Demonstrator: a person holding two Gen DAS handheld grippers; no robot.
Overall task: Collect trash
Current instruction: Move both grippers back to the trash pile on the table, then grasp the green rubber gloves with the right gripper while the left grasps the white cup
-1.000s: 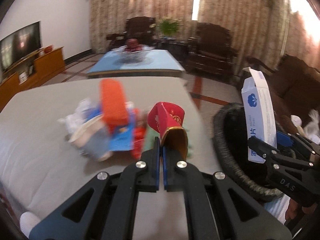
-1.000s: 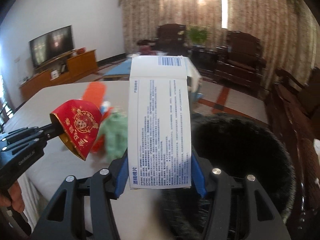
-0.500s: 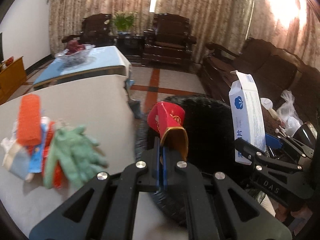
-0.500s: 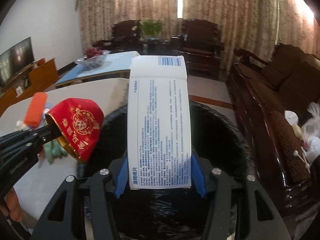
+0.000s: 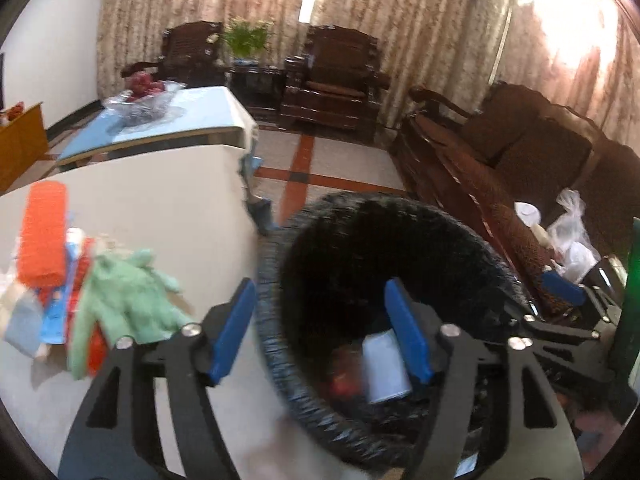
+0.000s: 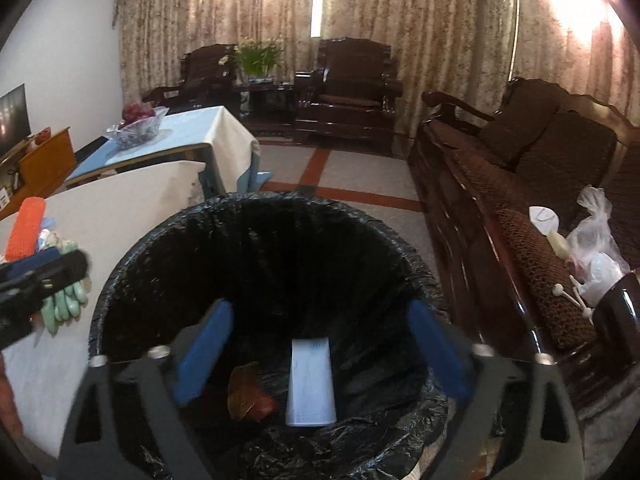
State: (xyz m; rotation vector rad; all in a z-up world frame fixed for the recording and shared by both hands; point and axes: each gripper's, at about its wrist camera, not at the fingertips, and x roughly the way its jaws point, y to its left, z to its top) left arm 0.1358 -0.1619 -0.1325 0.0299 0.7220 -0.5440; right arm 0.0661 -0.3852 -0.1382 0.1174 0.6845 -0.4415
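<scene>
A bin lined with a black bag stands beside the white table. At its bottom lie a white box and a red and gold wrapper. My left gripper hovers over the bin's near rim, its jaws opening with nothing between them. My right gripper hangs over the bin's mouth, jaws also opening and empty. On the table, a green glove and an orange roll lie in a pile of trash.
A dark wooden sofa with plastic bags runs along the right. A blue-topped low table with a fruit bowl stands behind the white table. Two armchairs and a plant stand by the curtains.
Both grippers have opened over the bin. The red wrapper left my left gripper and the white box left my right one; both now lie in the bin.
</scene>
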